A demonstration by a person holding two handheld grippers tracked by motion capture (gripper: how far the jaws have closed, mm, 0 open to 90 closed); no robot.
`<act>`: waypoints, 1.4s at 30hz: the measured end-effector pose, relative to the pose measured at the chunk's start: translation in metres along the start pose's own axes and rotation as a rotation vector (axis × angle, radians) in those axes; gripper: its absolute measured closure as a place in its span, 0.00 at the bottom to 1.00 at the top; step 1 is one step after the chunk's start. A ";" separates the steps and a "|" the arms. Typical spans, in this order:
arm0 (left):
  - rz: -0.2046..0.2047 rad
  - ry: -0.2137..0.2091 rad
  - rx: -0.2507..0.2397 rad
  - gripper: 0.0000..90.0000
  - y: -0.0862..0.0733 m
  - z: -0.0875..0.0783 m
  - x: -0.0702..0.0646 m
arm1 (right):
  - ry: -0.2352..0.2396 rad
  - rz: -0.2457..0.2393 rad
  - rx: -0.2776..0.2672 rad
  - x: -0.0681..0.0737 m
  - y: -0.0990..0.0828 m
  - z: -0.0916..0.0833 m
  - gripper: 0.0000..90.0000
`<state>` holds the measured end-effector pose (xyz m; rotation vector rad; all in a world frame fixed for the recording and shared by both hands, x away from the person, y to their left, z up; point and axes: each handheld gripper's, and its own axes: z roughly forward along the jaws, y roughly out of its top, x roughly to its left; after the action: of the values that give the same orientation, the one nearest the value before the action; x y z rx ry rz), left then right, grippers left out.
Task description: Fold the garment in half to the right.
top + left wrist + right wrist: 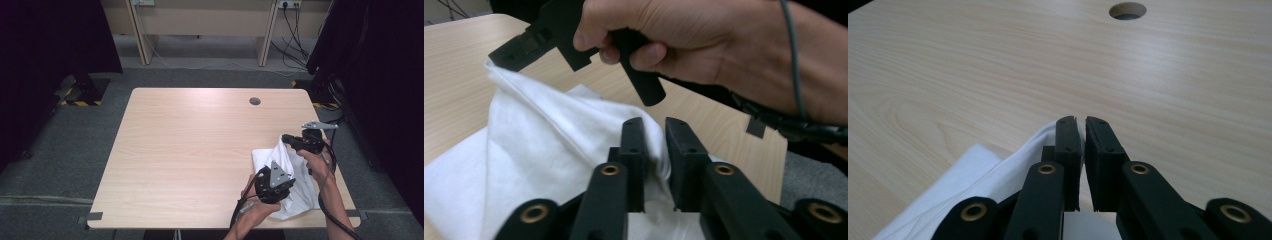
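Note:
A white cloth (266,156) lies crumpled at the near right corner of the light wooden table (200,150). My right gripper (284,138) is shut on an upper edge of the cloth (973,170) and holds it lifted off the table; a thin strip of fabric shows between the pads of that gripper (1081,124). My left gripper (291,181) sits lower and nearer me, its jaws closed on a fold of the cloth (539,150), which fills the narrow gap in the gripper (655,137). A taut ridge of cloth runs from there up to the right gripper (499,55).
A round cable hole (255,101) sits near the table's far edge, also seen as the hole (1127,10) ahead of the right gripper. The table's right edge and near edge are close to both hands. Grey carpet and dark curtains surround the table.

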<state>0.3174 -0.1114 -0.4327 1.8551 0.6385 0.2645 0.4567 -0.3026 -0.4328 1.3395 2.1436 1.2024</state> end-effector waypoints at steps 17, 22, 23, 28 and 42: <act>-0.015 0.157 0.007 0.34 -0.007 -0.034 0.031 | -0.060 0.008 -0.001 -0.001 -0.007 -0.019 0.57; -0.037 0.187 0.017 0.25 -0.011 -0.047 0.042 | -0.060 0.037 -0.005 0.003 -0.011 -0.026 0.47; -0.042 0.197 0.016 0.23 -0.012 -0.050 0.045 | -0.057 0.038 -0.005 0.004 -0.012 -0.027 0.46; -0.052 0.232 0.021 0.16 -0.020 -0.066 0.057 | -0.058 0.044 0.001 0.010 -0.020 -0.033 0.44; -0.082 0.354 0.028 0.12 -0.046 -0.116 0.091 | -0.013 0.057 0.025 0.025 -0.063 -0.052 0.45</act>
<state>0.3243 0.0431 -0.4431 1.8191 0.9617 0.5391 0.3744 -0.3184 -0.4489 1.4239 2.1314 1.1885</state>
